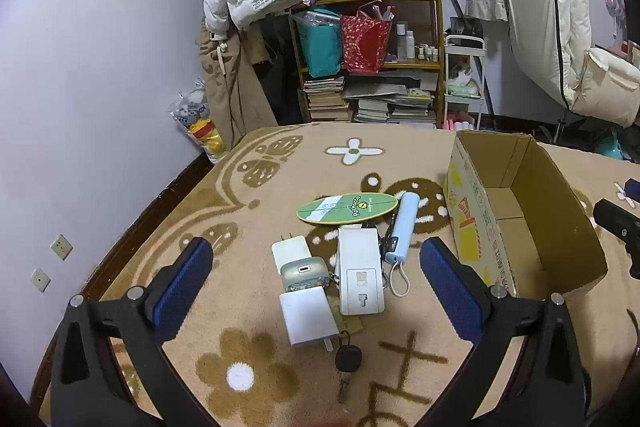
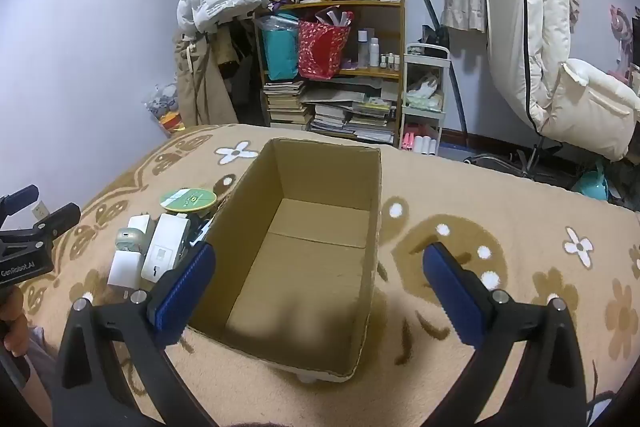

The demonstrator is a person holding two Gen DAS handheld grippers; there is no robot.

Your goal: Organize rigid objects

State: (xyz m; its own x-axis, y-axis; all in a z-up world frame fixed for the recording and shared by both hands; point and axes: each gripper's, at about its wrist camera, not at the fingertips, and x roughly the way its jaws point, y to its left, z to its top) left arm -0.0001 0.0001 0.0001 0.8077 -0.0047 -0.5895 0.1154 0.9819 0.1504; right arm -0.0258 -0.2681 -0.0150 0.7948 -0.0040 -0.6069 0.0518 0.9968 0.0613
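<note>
The left gripper (image 1: 316, 275) is spread wide and holds nothing; it hangs over the pile of small things on the blanket (image 1: 280, 155), I think because the pile is what must be sorted; nearest to it lies a black key fob (image 1: 348, 357), then a white charger (image 1: 308, 317) with its prongs toward the camera, then a translucent earbud case (image 1: 302, 273) and a second white plug (image 1: 291, 251) behind it; just beside these, to the right, is a white socket adapter (image 1: 359, 271), and a pale blue power bank (image 1: 403, 227) with a cord loop lies between the adapter and the box; farthest is a green oval card (image 1: 347, 209). The right gripper (image 2: 318, 283) is also released and empty; it waits above the cardboard box (image 2: 304, 255), which stands open and empty near the right edge of the pile, probably so that the things have only a short way to go; behind the far edge of the blanket stands a shelf (image 1: 368, 59) with books.
</note>
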